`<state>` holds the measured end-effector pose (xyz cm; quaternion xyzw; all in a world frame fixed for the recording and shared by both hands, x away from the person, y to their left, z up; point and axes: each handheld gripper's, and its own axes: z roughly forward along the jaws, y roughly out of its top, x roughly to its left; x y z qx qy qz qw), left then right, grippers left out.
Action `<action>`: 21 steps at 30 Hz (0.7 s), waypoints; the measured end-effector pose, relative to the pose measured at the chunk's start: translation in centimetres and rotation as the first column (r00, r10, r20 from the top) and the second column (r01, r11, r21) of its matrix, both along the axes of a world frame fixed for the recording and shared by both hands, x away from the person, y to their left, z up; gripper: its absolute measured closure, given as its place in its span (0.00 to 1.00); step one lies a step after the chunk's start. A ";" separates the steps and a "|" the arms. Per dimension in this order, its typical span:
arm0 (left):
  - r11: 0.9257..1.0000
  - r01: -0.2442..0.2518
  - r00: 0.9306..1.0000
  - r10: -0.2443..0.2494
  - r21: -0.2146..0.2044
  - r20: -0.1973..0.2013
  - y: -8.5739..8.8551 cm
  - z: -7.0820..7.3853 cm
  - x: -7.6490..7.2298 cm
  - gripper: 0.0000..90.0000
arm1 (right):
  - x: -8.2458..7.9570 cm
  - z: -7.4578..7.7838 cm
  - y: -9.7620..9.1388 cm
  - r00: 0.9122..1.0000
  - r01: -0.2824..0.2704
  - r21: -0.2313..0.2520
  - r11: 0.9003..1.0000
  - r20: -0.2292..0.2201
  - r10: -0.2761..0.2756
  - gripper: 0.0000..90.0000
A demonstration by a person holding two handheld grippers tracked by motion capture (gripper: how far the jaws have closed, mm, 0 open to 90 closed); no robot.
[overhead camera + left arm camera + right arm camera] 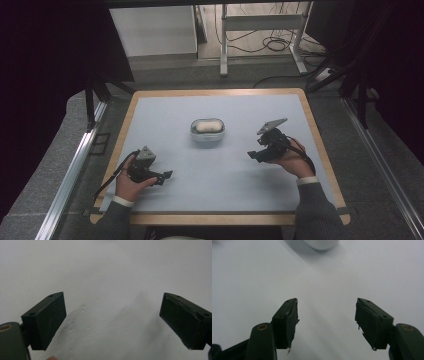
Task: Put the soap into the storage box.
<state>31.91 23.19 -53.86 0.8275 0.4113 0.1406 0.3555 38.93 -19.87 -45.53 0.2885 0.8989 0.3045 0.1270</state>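
A small white oval container [207, 131] with a pale rounded thing inside sits near the middle of the light blue mat [215, 175]. My left gripper [167, 176] rests low at the front left of the mat, pointing right; its jaws stand wide open over bare mat [112, 312] with nothing between them. My right gripper [252, 155] is held at the right side, pointing left, a little short of the container. Its jaws are open and empty [327, 315], and the container's white edge [320, 243] shows at the top of the right gripper view.
The mat lies on a wooden table [220, 218] with grey carpet around it. Metal rails [75, 170] run along both sides. Behind the table stand a white frame [262, 30] and loose cables on the floor.
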 end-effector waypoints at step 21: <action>1.000 -0.001 1.000 0.001 0.018 0.011 0.1 0.0 0.0 0.08 | -2.7 -3.5 -4.6 0.992 0.122 0.066 0.990 0.023 -0.124 0.36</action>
